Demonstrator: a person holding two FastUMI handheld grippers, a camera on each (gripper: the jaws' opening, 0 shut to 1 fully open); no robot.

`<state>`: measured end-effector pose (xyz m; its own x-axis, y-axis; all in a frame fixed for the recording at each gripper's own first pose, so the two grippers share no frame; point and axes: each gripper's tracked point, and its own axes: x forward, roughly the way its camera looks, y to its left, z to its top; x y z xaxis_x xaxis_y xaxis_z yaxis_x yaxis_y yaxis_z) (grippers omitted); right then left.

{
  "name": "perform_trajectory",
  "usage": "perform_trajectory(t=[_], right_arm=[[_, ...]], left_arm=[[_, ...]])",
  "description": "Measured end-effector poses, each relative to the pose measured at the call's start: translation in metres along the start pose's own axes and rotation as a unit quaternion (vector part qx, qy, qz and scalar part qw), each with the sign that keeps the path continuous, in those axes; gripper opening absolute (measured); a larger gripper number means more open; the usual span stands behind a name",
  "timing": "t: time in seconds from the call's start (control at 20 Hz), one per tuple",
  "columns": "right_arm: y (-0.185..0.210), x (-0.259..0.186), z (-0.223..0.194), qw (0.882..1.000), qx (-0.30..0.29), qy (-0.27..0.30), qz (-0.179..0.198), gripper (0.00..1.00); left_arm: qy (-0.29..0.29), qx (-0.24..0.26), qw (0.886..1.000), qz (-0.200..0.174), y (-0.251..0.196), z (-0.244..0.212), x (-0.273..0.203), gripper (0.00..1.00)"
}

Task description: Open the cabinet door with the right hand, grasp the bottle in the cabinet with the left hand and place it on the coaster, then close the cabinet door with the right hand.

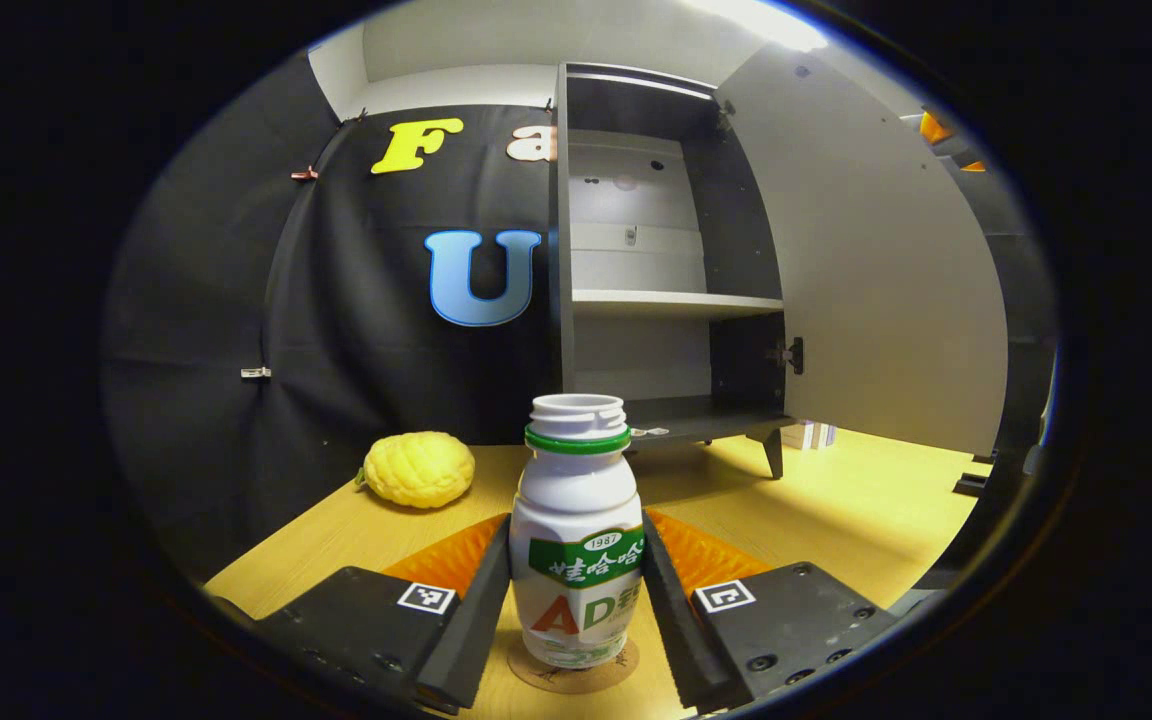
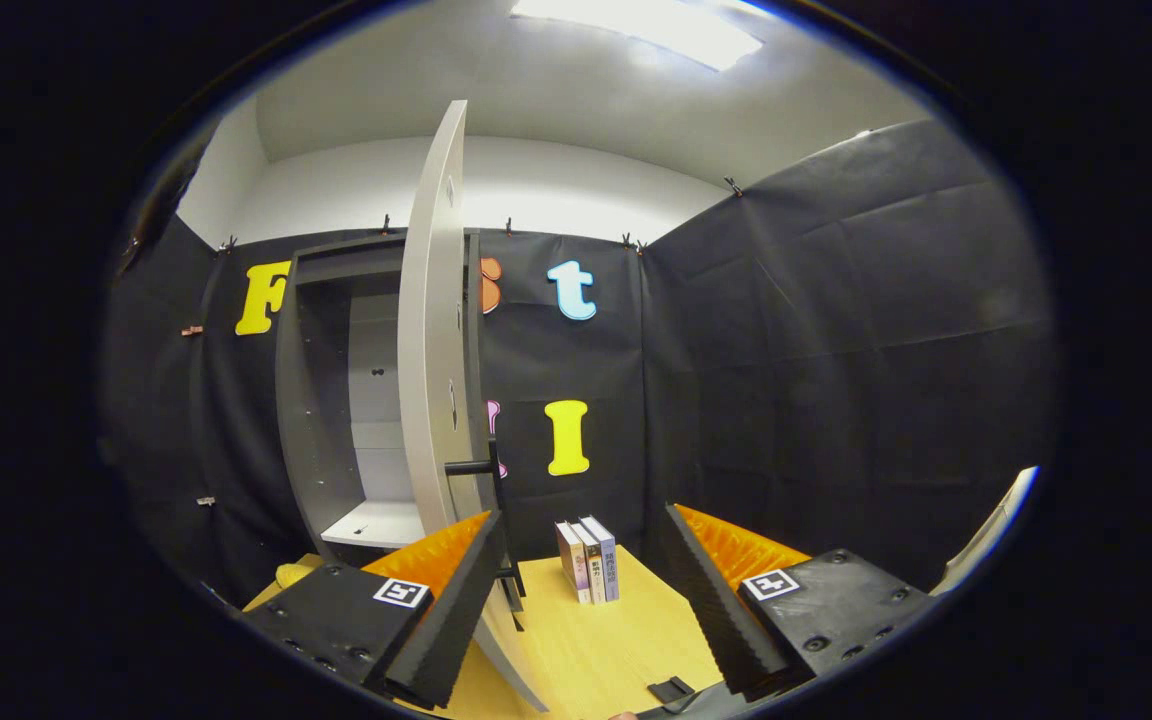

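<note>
the coaster (image 1: 576, 672) is mostly hidden under the bottle (image 1: 577, 540), only its front rim peeking out. the cabinet door (image 2: 433, 400) covers the right part of the cabinet's (image 2: 336, 400) inside. a small dark object (image 2: 671, 689) on the table (image 2: 596, 640), perhaps a clip, is too small to tell.

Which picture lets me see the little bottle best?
The left gripper view: the bottle stands upright and close between the left gripper fingers, on the coaster. The right gripper view faces the cabinet door and books instead.

Both tongs (image 1: 576, 600) (image 2: 576, 600) carry black screwed plates (each bearing a square checkered tag) and ridged wedge fingers.
</note>
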<state>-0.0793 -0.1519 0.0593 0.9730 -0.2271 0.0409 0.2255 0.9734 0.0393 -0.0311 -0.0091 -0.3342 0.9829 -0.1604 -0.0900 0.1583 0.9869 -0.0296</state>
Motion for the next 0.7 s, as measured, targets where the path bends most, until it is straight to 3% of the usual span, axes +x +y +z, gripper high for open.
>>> perform_trajectory(t=[0.25,0.7], right_arm=[[0.009,0.003,-0.003,1.0,-0.011,0.006,0.009,0.98],[0.007,0.007,-0.009,1.0,-0.015,0.015,0.013,0.98]], left_arm=[[0.005,-0.016,1.0,0.005,0.002,-0.009,-0.001,0.72],[0.003,0.002,1.0,0.001,-0.002,-0.006,0.001,0.74]])
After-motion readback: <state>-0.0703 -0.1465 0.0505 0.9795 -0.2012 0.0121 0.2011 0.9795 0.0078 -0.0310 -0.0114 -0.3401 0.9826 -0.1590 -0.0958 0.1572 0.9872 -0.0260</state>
